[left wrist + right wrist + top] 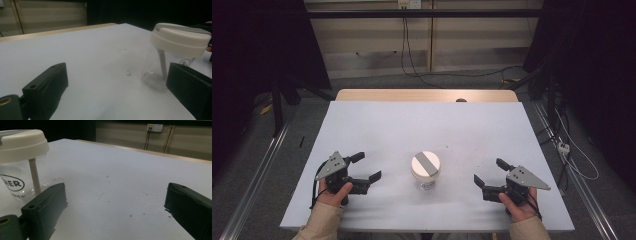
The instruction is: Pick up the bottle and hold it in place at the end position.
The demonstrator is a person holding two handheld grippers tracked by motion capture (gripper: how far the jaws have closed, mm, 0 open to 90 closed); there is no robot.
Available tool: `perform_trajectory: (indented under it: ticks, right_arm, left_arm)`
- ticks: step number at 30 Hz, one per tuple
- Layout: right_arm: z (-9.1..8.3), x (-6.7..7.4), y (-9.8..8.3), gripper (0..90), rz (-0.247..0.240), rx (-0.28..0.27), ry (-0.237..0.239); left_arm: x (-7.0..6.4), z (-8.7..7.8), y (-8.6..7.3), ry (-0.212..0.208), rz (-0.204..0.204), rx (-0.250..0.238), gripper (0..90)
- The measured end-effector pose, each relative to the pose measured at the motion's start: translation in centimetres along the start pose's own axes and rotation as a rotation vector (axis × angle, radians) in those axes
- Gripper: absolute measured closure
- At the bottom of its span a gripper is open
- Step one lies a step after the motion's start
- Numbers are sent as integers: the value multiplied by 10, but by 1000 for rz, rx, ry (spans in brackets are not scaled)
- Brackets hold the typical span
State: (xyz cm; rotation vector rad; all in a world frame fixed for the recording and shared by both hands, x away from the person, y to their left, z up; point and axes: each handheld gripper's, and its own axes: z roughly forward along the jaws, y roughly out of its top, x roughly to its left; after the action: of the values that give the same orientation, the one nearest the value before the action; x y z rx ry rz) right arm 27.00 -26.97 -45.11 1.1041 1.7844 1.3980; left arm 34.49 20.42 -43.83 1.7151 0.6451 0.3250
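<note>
I see nothing started: the jar (426, 171) stands upright, lid on, probably empty, between my left gripper (364, 167) and right gripper (489, 173), both wide and holding nothing.

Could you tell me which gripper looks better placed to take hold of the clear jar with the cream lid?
Probably the left gripper, narrowly. Both are open and empty, flanking the jar, but the left one's fingers sit slightly closer to it than the right gripper.
</note>
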Motion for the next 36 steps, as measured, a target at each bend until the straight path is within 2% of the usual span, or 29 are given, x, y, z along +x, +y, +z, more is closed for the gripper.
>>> perform_trajectory:
  ticks: [5, 6, 11, 18, 25, 36]
  right_arm:
    - [0, -1, -1, 38, -3, 1, -1]
    - [0, -1, -1, 38, -3, 0, -3]
    - [0, -2, -1, 38, -3, 1, 0]
    - [1, -2, -2, 38, 1, 4, -4]
    - [-2, -2, -2, 38, -4, 1, -14]
    - [-1, -2, -2, 38, -2, 5, -15]
  left_arm:
    - [-8, 7, 1, -32, -1, 6, 35]
    - [-11, 11, 1, -51, 15, 18, 36]
    - [-18, 17, 1, -76, 26, 30, 36]
    - [-25, 26, 3, -82, 16, 34, 36]
    - [-31, 33, 3, -108, 29, 49, 36]
    - [-32, 34, 3, -105, 33, 57, 36]
